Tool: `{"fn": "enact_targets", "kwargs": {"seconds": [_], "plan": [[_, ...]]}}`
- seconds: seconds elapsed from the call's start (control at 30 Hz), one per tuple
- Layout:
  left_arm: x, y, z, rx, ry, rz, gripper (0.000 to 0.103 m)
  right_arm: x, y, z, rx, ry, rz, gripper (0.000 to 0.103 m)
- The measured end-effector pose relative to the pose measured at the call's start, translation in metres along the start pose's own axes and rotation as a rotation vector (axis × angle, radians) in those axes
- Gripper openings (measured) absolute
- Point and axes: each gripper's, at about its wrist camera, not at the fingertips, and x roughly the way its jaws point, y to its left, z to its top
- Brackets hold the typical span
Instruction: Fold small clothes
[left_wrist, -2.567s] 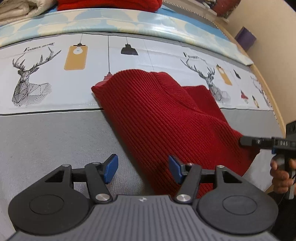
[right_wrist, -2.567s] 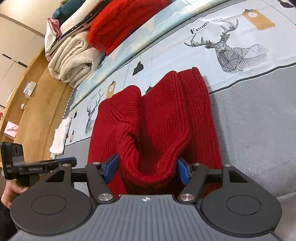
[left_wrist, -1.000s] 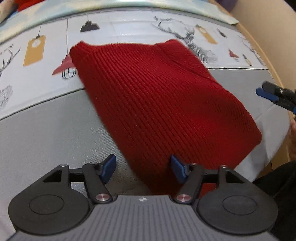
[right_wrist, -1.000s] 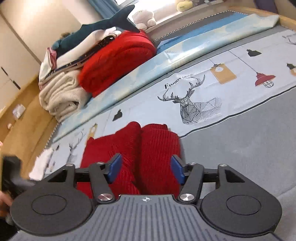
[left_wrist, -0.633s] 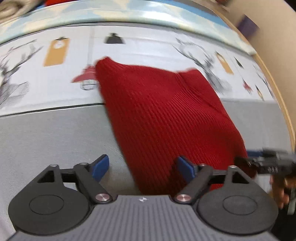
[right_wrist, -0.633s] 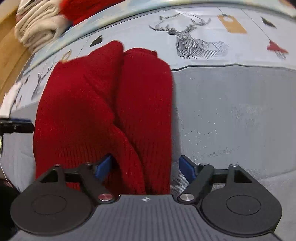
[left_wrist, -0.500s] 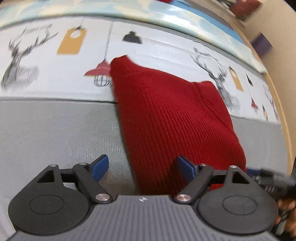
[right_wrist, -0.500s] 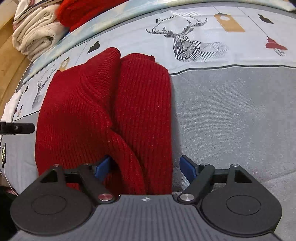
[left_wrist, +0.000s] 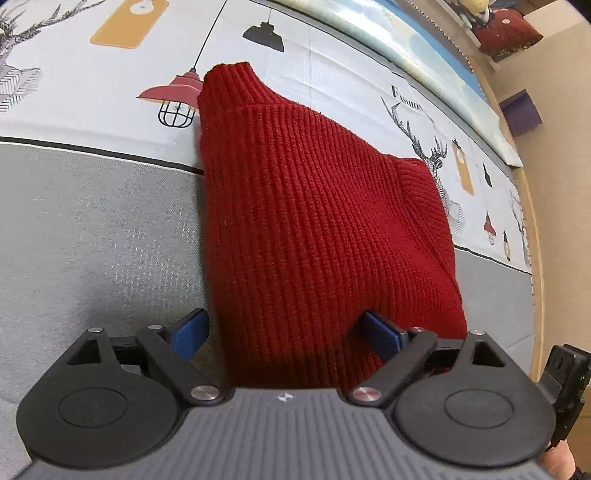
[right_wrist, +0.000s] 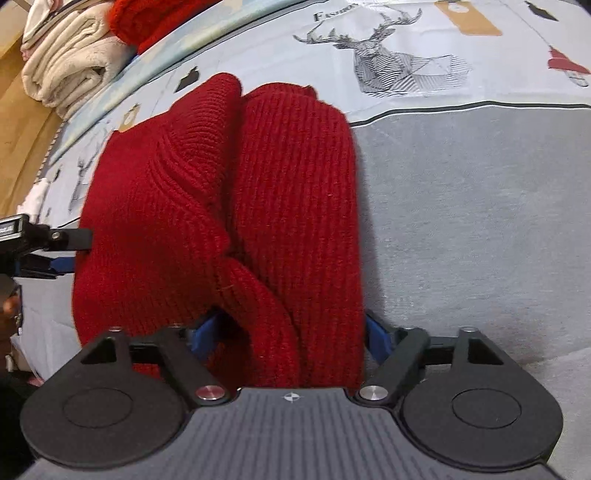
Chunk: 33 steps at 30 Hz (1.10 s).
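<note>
A folded red ribbed knit sweater (left_wrist: 317, 229) lies on the bed's grey and deer-print cover (left_wrist: 92, 221). My left gripper (left_wrist: 286, 332) is open, its blue pads (left_wrist: 190, 332) on either side of the sweater's near edge. In the right wrist view the sweater (right_wrist: 229, 199) shows two thick folds side by side. My right gripper (right_wrist: 290, 332) is open around its near end, blue pads (right_wrist: 375, 336) at both sides. The left gripper (right_wrist: 51, 240) also shows at the sweater's left edge there.
A stack of folded cream towels (right_wrist: 62, 70) and red knitwear (right_wrist: 147, 18) sits at the far left of the bed. The wooden bed edge (left_wrist: 535, 229) runs along the right. A dark red cushion (left_wrist: 506, 33) and a purple box (left_wrist: 521, 118) stand beyond it.
Both grippers have moved in close to the sweater, one at each end, and now straddle its edges. Both stay open. The sweater lies folded as before.
</note>
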Motion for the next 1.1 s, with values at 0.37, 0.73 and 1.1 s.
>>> {"fn": "enact_targets", "kwargs": {"seconds": [0.37,0.73,1.1], "plan": [[-0.024,-0.008,-0.001,0.127,-0.085,0.023,0.056,-0.004,0.013,0.001,-0.009,-0.029,0.052,0.046],[-0.073,0.047,0.002,0.107,-0.189,0.149,0.044,0.02,0.078,0.007,-0.128,-0.017,0.174,0.038],[-0.116,0.052,-0.012,0.198,-0.288,0.139,0.04,0.023,0.089,0.005,-0.139,-0.007,0.154,0.039]]}}
